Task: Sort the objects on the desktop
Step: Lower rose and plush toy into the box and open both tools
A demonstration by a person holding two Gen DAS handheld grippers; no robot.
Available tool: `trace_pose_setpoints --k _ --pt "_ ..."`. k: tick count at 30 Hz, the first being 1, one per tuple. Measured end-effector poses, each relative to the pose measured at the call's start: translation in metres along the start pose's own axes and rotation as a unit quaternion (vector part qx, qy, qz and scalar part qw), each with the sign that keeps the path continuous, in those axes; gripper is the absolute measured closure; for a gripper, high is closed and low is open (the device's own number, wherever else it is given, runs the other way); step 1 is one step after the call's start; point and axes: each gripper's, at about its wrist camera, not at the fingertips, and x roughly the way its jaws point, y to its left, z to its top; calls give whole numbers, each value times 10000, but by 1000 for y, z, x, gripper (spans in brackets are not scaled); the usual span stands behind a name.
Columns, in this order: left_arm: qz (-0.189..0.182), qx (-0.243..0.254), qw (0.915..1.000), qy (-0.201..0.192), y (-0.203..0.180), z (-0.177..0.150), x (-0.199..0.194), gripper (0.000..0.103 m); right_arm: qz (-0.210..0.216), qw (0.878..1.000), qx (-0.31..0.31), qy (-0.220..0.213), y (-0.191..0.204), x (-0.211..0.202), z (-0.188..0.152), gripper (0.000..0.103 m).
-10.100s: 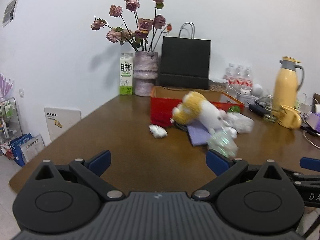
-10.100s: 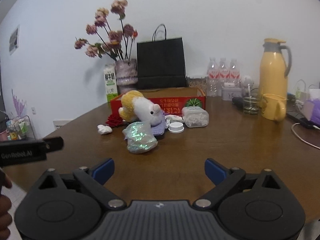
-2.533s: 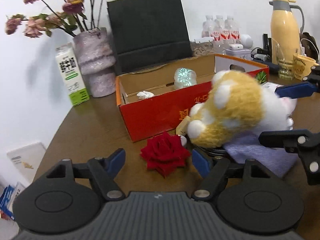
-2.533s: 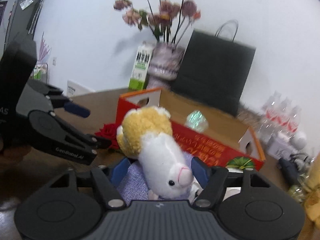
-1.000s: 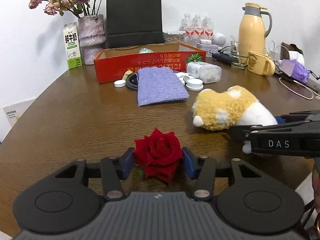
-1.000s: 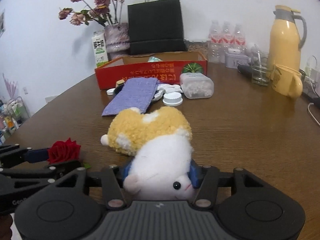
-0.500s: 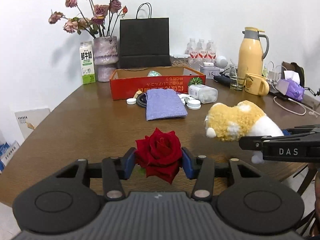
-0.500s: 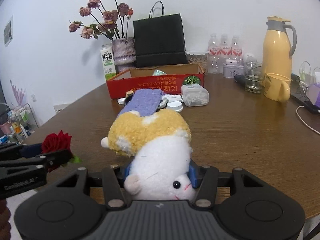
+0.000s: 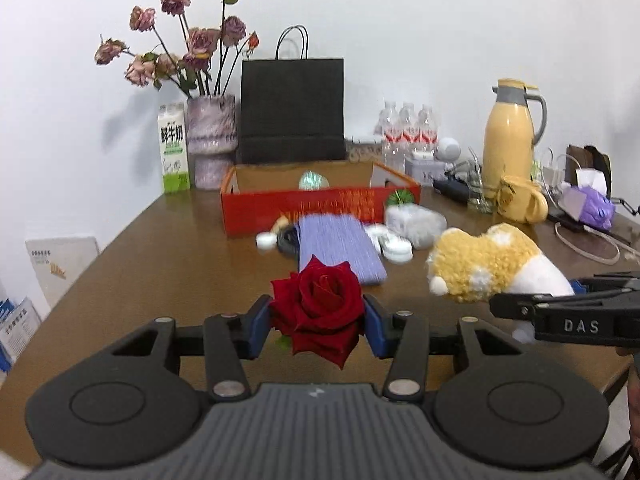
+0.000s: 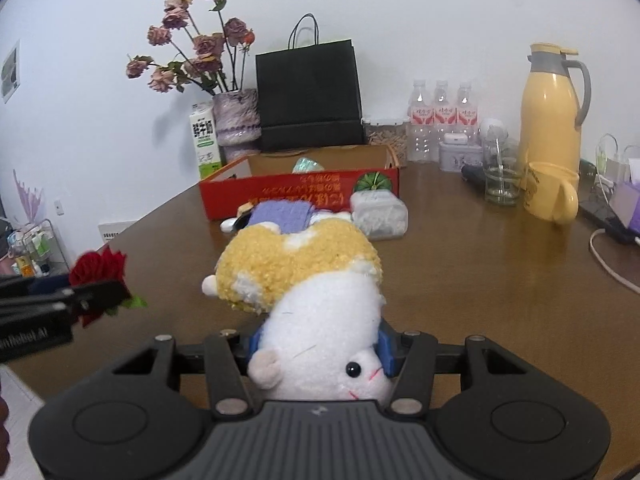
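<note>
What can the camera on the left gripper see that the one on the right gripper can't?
Only the left wrist view shows the red rose face-on in the left gripper, and a white panel on the floor. Only the right wrist view shows the plush toy's face and a wire rack. Both show the red box, purple pouch and yellow jug.

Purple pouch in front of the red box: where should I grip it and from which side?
Judging by its pose, take the purple pouch by its near short edge, coming in low from the table's front. It lies flat with that end free; caps and a dark ring crowd its sides.
</note>
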Motion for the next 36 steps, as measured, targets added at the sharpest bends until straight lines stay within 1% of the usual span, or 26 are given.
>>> trace_pose_setpoints --k 2,5,7,9,10,12,13,15,16,18,19,20,21,22,23,25,26,27,29,30,31,32,33,34,35,36 --pt "-23 30 10000 -68 7 18 15 54 30 10000 -15 -63 -5 10 15 52" --pt "154 283 9994 -162 15 53 45 54 149 9998 78 -116 -18 30 49 52" --pt "342 489 9978 -300 19 80 73 54 205 9995 92 -200 -26 50 81 52" --pt "411 688 9959 -413 22 105 105 54 219 9992 -7 -325 -32 73 112 52" --pt "427 703 9957 -419 25 122 126 54 212 9991 -27 -366 -35 85 127 52" --pt "331 498 9978 -271 35 149 165 54 176 9991 -56 -375 -40 121 165 52" --pt "276 352 9989 -145 40 163 186 54 170 9993 -119 -306 -42 141 182 52" --pt "337 150 9993 94 50 187 228 54 66 9998 -174 -69 -45 185 211 52" --pt "289 113 9993 222 54 198 248 54 2 9996 -254 102 -46 209 225 52" --pt "71 161 9987 477 60 213 287 54 -183 9984 -379 370 -46 256 247 52" --pt "92 197 9981 572 62 217 307 53 -258 9975 -418 501 -45 276 253 52" --pt "155 352 9969 686 62 220 329 53 -305 9961 -378 735 -45 300 261 52" --pt "327 386 9955 797 63 220 350 53 -394 9937 -283 1009 -47 327 268 52" --pt "461 397 9939 923 65 218 373 53 -496 9915 -206 1186 -49 348 271 52" --pt "444 414 9923 1084 67 216 389 53 -589 9885 -287 1365 -49 367 270 52" --pt "188 398 9884 1451 72 211 419 53 -751 9820 -482 1667 -46 398 268 51" --pt "87 449 9861 1595 72 207 429 51 -788 9785 -605 1809 -44 407 265 51" --pt "65 588 9840 1683 70 201 436 50 -821 9746 -746 1948 -42 419 263 49" --pt "256 978 9803 1697 62 188 445 46 -946 9700 -1003 2001 -40 430 259 44" --pt "357 1138 9780 1711 60 182 450 46 -1092 9665 -1242 1963 -36 436 256 38" --pt "412 1287 9731 1864 58 179 455 46 -1163 9635 -1498 1892 -32 438 252 30" --pt "337 1293 9713 1965 58 177 457 46 -1191 9606 -1709 1840 -30 440 249 29" --pt "254 1274 9729 1913 58 178 456 46 -1167 9586 -1846 1826 -28 443 246 29" --pt "204 1257 9754 1799 59 179 453 43 -1169 9561 -1958 1840 -25 445 245 29" --pt "189 1218 9766 1763 60 179 452 36 -1174 9551 -2023 1818 -23 446 245 27" --pt "160 1135 9767 1813 63 180 453 32 -1141 9564 -1997 1801 -23 447 246 17"
